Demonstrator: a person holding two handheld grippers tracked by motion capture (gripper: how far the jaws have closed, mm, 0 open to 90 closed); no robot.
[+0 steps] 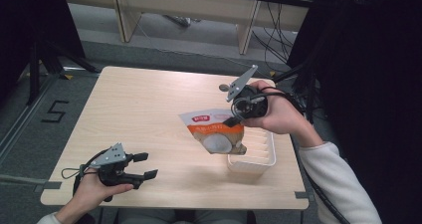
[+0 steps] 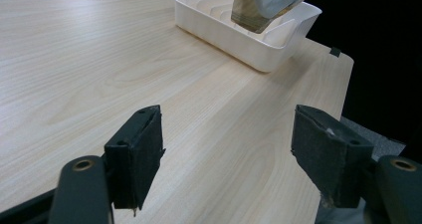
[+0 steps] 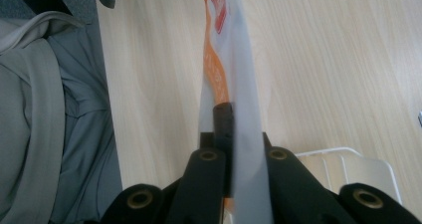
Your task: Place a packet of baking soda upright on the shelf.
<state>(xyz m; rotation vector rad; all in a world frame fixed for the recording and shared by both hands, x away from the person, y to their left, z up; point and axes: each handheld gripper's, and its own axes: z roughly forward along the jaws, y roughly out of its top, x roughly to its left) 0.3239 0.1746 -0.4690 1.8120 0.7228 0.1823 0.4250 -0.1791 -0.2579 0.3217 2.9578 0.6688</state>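
Pale wood-grain table (image 1: 149,114) w/ grey floor around it and dark curtains at both sides. Right gripper (image 1: 233,119) is clamped on the orange-and-white plastic snack pouch (image 1: 214,132), holding it in the air, tilted, its lower end over the near-left part of the white ribbed plastic tray (image 1: 259,159). Tray sits at the table's right edge. In the right gripper view the jaws are pressed tight on the pouch's (image 3: 234,84) thin edge, tray rim (image 3: 348,154) at lower right. Left gripper (image 1: 142,165) rests low at the table's front-left, well apart from pouch & tray, jaws spread wide, nothing between them. Left gripper view: tray (image 2: 249,45) ahead, pouch bottom (image 2: 263,5) hanging over it.
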